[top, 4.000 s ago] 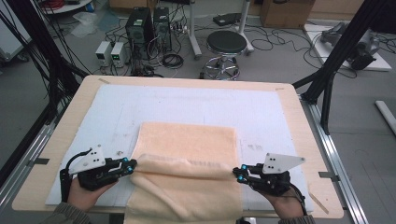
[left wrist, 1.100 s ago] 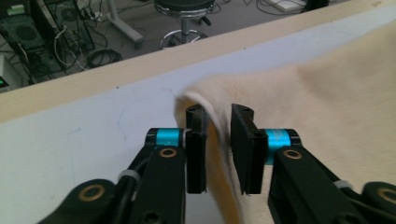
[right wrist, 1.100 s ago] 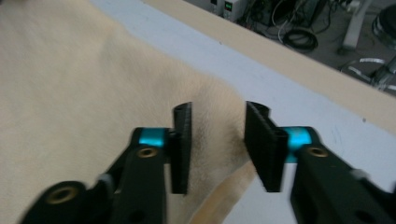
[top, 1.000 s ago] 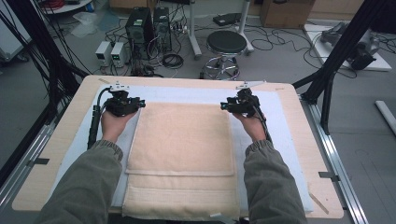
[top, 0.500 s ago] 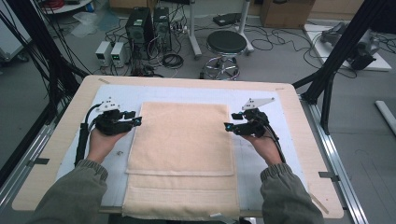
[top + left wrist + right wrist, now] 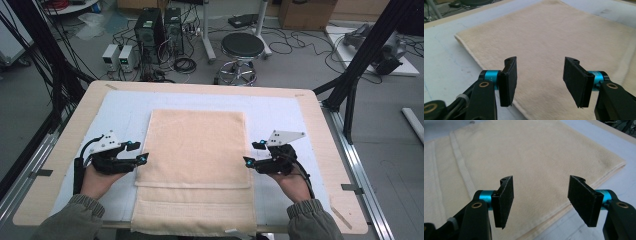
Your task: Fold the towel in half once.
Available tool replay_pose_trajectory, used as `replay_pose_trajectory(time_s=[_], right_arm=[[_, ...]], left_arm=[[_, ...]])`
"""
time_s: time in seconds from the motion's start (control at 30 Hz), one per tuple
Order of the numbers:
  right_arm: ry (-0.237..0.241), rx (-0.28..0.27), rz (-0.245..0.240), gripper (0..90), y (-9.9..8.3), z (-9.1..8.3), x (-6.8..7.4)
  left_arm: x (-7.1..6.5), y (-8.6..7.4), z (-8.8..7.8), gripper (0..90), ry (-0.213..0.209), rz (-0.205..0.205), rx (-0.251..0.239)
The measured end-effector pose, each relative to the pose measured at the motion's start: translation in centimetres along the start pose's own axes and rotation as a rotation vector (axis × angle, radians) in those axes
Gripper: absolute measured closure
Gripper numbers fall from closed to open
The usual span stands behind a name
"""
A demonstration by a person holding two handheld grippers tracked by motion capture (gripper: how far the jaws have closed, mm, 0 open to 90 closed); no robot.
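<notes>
The table has a pale wooden top with a metal rail along each side, and a white cloth sheet covers most of it. On the sheet, in the middle, lies a cream towel, folded so that a shorter upper layer rests on a longer one whose near end reaches the table's near edge; a woven band crosses that near part.

The left gripper is held just beside the towel's left edge, pointing inward. Its jaws have just been opening and stand moderately apart with nothing between them; in the left gripper view they hang over the towel's edge, apart from the cloth. The right gripper mirrors it at the towel's right edge, jaws likewise just opened, fairly wide and empty; in the right gripper view the folded edge passes beneath them.

Beyond the far edge the floor is grey and strewn with black cables. A round black stool on a chrome base stands behind the table; left of it are a black computer tower and two small white boxes. A black frame strut slants down at the right. Cardboard boxes seem to stand at the far wall, though they are cut off. No writing or label is legible anywhere.
</notes>
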State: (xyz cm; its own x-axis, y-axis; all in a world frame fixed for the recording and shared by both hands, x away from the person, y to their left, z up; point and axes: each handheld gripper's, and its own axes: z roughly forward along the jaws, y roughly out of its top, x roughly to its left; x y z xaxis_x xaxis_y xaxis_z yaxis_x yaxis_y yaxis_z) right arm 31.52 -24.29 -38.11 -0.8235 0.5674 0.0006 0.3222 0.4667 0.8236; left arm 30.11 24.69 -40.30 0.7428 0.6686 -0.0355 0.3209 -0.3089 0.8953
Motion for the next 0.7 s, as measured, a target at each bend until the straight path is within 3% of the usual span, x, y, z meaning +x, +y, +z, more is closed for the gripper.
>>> replay_pose_trajectory(time_s=[0.2,0.33,0.43,0.6,0.7], right_arm=[[0.007,0.013,-0.012,36.9,-1.9,0.4,1.5],[0.034,0.036,-0.006,38.8,-3.1,1.3,2.1],[0.049,0.044,-0.011,40.8,-3.7,1.8,2.3],[0.07,0.07,-0.028,45.1,-3.9,2.5,2.7],[0.085,0.088,-0.053,49.9,-4.0,2.8,2.9]], left_arm=[[-1.1,-1.4,-0.6,43.2,-0.005,0.032,0.03],[-1.3,-2.4,-0.5,43.1,-0.013,0.025,0.062],[-1.6,-3.0,-0.1,44.1,-0.04,0.021,0.09],[-1.8,-3.7,0.9,52.6,-0.096,0.027,0.167],[-1.9,-4.0,1.1,57.3,-0.118,0.027,0.189]])
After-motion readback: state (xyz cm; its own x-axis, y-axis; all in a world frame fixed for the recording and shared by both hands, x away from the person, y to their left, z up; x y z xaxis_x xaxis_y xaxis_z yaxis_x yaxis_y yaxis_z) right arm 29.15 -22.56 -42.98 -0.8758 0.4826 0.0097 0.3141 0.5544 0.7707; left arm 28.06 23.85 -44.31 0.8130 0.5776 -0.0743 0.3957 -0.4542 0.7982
